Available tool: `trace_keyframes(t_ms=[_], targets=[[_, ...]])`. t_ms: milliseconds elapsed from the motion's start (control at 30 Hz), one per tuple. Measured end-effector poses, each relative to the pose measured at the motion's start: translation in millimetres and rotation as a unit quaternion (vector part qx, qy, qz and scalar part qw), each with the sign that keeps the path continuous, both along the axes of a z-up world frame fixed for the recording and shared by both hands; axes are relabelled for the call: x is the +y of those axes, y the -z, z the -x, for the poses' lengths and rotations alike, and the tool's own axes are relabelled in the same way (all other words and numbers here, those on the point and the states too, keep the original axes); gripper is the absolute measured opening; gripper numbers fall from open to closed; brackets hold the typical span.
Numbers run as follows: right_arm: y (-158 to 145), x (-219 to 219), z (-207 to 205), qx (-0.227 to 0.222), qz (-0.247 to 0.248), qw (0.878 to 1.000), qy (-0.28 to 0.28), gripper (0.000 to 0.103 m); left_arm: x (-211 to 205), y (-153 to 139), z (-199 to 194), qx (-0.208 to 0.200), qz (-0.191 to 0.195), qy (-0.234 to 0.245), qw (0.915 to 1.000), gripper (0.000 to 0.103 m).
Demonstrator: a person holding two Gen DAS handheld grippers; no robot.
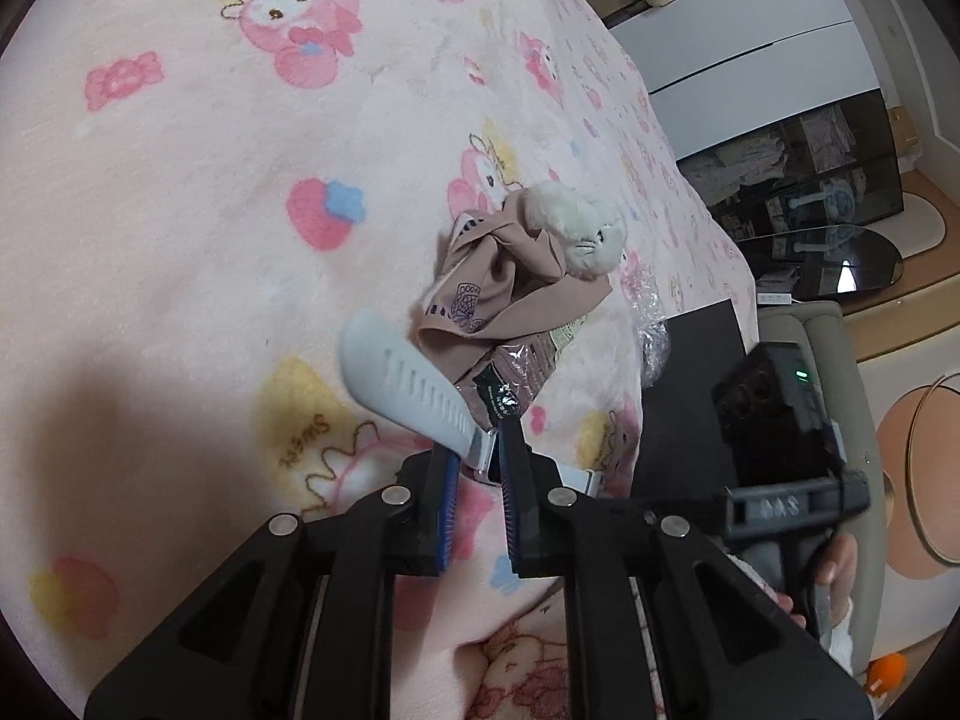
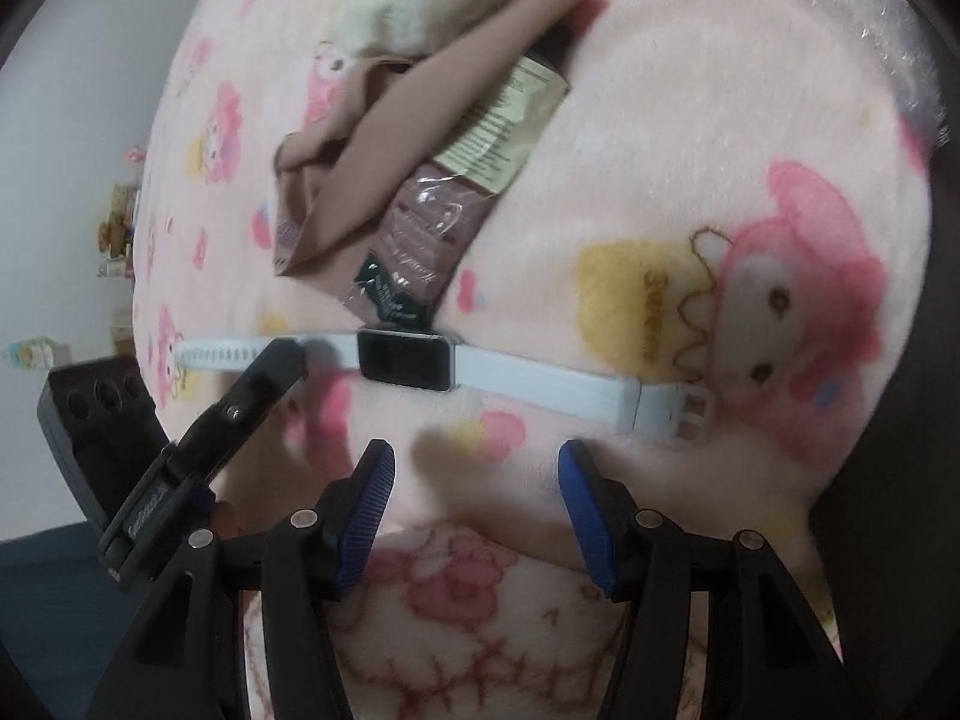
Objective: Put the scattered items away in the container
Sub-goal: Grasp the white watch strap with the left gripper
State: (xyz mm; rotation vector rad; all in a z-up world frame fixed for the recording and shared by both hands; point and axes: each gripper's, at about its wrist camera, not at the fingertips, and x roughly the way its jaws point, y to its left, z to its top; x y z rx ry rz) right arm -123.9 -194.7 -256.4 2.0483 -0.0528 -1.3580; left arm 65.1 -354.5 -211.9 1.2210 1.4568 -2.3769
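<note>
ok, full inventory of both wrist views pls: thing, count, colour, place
smartwatch: 1, white strap, black screen, flat on the blanket, strap between the left gripper's jaws
snack packet: 1, mauve with dark end, partly under the cloth, just beyond the watch
cloth: 1, tan-pink with printed logo, crumpled over the packet
plush toy: 1, white, on top of the cloth
bubble wrap: 1, clear, near the blanket edge
blanket: 1, pink with cartoon print, under everything
container: none clearly identifiable
left gripper: 1, black with blue pads, jaws closed on the watch strap
right gripper: 1, black with blue pads, jaws open, nothing between them, short of the watch
</note>
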Motion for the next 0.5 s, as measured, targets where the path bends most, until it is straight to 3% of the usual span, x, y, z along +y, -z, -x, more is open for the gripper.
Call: trace_keyframes(t_ms=[100, 167, 400, 500], targets=[[25.2, 2.2, 15.7, -0.049, -0.007, 0.998, 0.046, 0.053, -1.5, 1.8, 0.4, -0.002, 0.001, -0.004, 1.0000, 0.011], [26.6, -0.5, 21.5, -0.045, -0.002, 0.997, 0.064, 0.053, -3.2, 2.6, -0.6, -0.001, -0.001, -0.011, 0.9999, 0.011], [-12.3, -4.8, 28.0, 0.080, 0.073, 0.990, 0.086, 0.053, -5.4, -0.2, -4.2, 0.012, 0.002, -0.017, 0.9998, 0.011], [-26.0, -6.3, 31.8, 0.124, 0.084, 0.984, 0.096, 0.053, -6.9, -0.9, -6.0, 0.017, 0.000, -0.022, 0.9996, 0.019]])
